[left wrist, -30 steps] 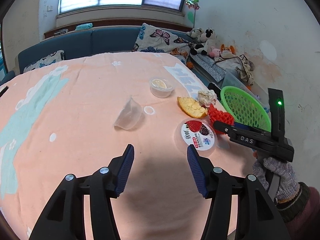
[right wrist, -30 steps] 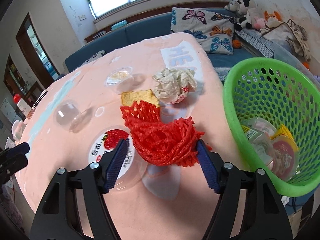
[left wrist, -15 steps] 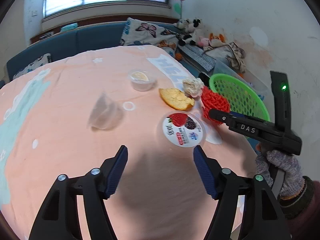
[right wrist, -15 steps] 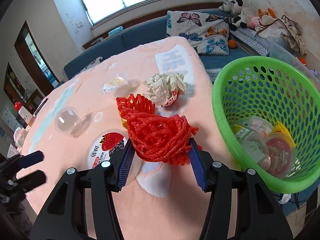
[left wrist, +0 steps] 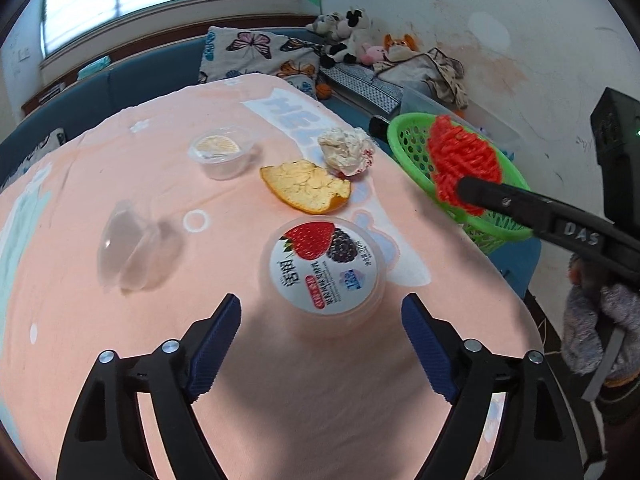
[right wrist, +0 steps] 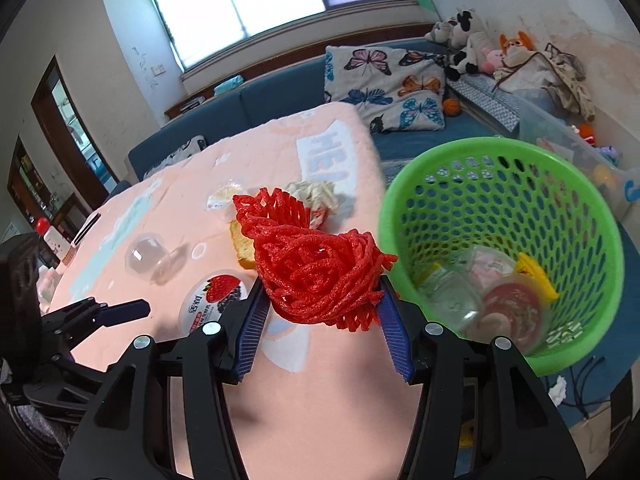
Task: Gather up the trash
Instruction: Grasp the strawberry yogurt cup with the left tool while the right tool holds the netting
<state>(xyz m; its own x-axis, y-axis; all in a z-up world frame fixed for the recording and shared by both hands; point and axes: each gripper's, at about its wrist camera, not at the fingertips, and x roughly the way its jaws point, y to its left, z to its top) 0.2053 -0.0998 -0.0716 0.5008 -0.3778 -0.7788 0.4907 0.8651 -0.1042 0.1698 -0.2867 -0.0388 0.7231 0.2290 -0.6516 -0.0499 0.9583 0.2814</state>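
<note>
My right gripper (right wrist: 322, 312) is shut on a red foam net (right wrist: 316, 276), held above the table edge just left of the green basket (right wrist: 404, 196); the net (left wrist: 464, 164) also shows against the basket (left wrist: 404, 128) in the left wrist view. My left gripper (left wrist: 322, 334) hangs over the table, its jaws opening, with nothing between them. Just ahead of it stands a sealed berry yogurt cup (left wrist: 322, 266). Beyond lie an orange peel (left wrist: 306, 186), a crumpled paper wad (left wrist: 346, 150), a small lidded cup (left wrist: 218, 152) and a clear tipped cup (left wrist: 128, 246).
The basket holds several cups and wrappers (right wrist: 492, 292). A gloved hand (left wrist: 592, 328) grips the right tool. A blue sofa (right wrist: 256, 108) with a butterfly cushion (right wrist: 384, 84) and plush toys (right wrist: 468, 36) runs behind the peach-clothed table (left wrist: 80, 184).
The right gripper closed on the red net and lifted it toward the basket. The left gripper moved closer to the yogurt cup and its jaws widened.
</note>
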